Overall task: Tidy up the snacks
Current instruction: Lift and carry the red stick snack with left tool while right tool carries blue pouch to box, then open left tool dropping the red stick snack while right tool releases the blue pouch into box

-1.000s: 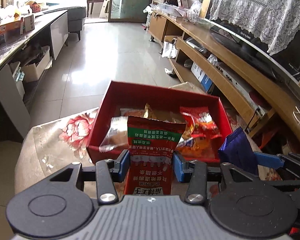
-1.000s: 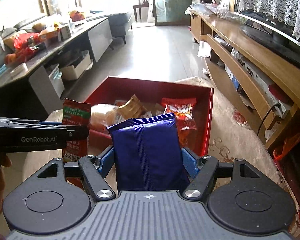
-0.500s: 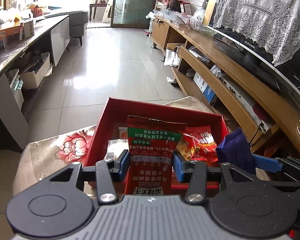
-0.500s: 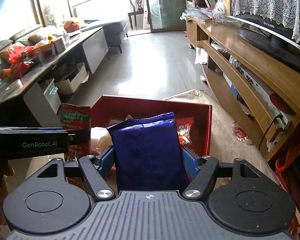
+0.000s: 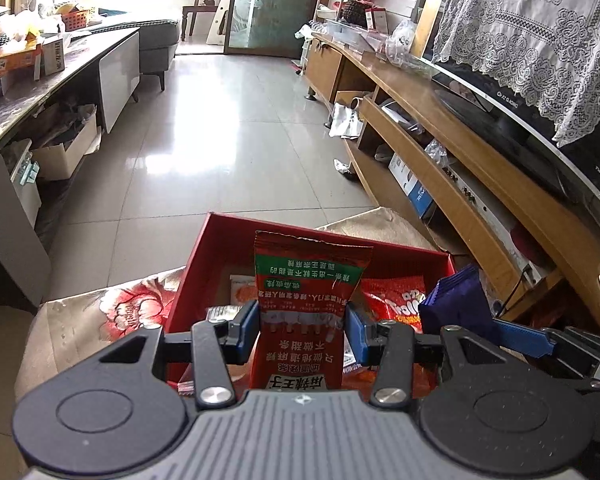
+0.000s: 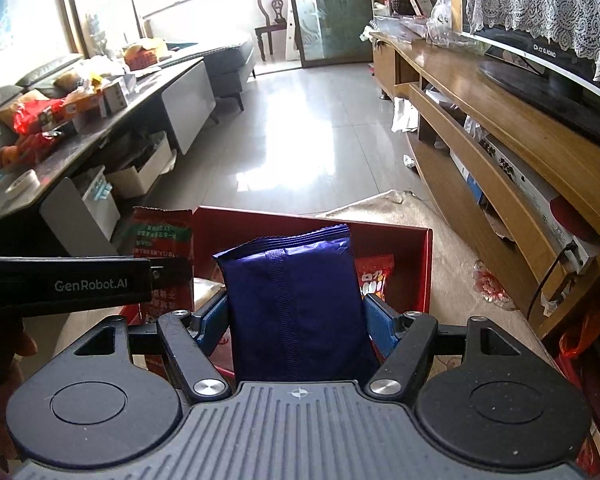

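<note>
My left gripper (image 5: 302, 330) is shut on a red and green snack packet (image 5: 306, 300) and holds it upright above the near edge of a red box (image 5: 228, 240). My right gripper (image 6: 296, 316) is shut on a dark blue snack bag (image 6: 296, 300), held upright in front of the same red box (image 6: 392, 236). The box holds several snacks, among them a red bag (image 5: 396, 300). The blue bag (image 5: 456, 304) shows at the right of the left wrist view; the red and green packet (image 6: 162, 236) shows at the left of the right wrist view.
The box sits on a table with a floral cloth (image 5: 116, 312). A long wooden TV cabinet (image 5: 480, 168) with a television (image 6: 548, 76) runs along the right. A dark cluttered counter (image 6: 80, 120) runs along the left. Tiled floor (image 5: 228, 128) lies beyond.
Both grippers have risen and drawn back with their packets; the red box now sits lower and farther below them, and less of its contents shows.
</note>
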A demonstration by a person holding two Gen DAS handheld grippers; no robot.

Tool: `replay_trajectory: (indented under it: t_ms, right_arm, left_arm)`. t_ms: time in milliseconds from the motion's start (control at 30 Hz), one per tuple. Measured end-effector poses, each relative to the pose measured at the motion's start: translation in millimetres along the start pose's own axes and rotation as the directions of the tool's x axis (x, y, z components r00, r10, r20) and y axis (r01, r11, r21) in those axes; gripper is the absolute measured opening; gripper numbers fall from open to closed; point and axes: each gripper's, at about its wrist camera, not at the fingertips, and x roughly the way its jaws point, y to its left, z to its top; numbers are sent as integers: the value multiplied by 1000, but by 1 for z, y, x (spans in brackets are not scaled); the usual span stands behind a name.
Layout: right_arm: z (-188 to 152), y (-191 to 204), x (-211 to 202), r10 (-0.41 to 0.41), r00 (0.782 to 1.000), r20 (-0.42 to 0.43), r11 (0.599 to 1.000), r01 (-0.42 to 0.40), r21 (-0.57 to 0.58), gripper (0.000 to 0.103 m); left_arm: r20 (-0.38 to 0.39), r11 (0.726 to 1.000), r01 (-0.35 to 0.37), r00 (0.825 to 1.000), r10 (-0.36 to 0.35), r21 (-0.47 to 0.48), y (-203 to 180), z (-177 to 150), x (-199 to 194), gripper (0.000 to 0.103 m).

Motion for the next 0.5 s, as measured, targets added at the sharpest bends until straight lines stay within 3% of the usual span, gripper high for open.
replay_trajectory:
  t_ms: [500]
  right_arm:
    - [11, -7, 28, -3, 1000, -21, 1000, 3, 11, 76]
  left_arm:
    - [-21, 999, -33, 999, 33, 5, -2, 11, 32, 43]
